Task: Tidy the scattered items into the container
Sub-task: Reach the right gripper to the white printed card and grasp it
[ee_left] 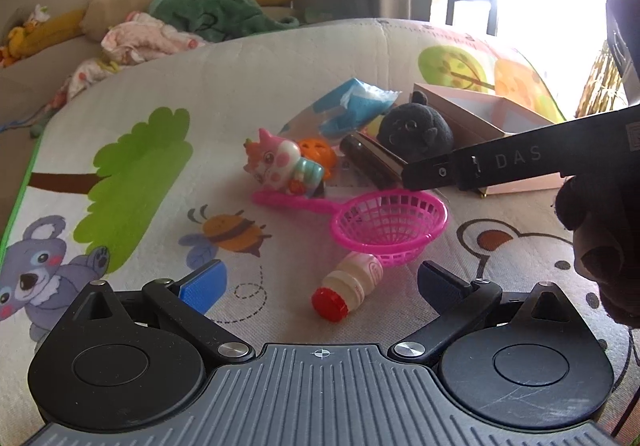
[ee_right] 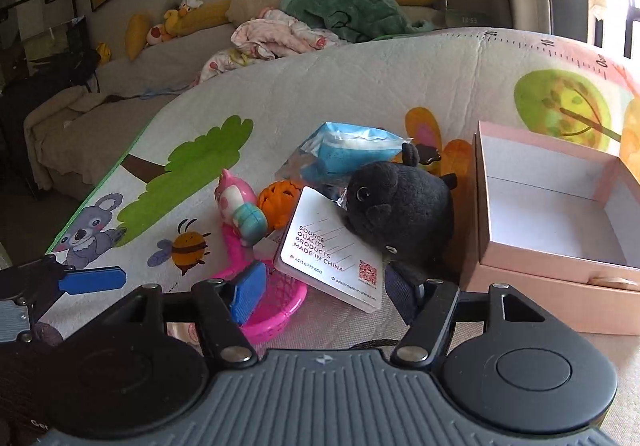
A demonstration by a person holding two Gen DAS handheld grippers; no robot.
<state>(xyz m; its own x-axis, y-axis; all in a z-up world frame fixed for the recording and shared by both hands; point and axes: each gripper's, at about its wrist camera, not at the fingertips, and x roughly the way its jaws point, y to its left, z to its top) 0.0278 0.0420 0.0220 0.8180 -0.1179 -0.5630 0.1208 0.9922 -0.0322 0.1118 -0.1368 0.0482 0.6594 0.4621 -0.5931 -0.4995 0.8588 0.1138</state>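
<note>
A small bottle with a red cap lies on the play mat between the fingers of my open left gripper. Beyond it lie a pink net scoop, a pink-and-white toy figure, an orange ball, a blue packet and a black plush. My right gripper is shut on a white card box, which shows dark in the left wrist view, lifted beside the black plush. The pink box stands open at the right.
The play mat has printed trees, a bee and bears. A sofa with pillows, a green blanket and clothes lies behind. A bright window is at the far right. The right gripper's arm crosses the left wrist view.
</note>
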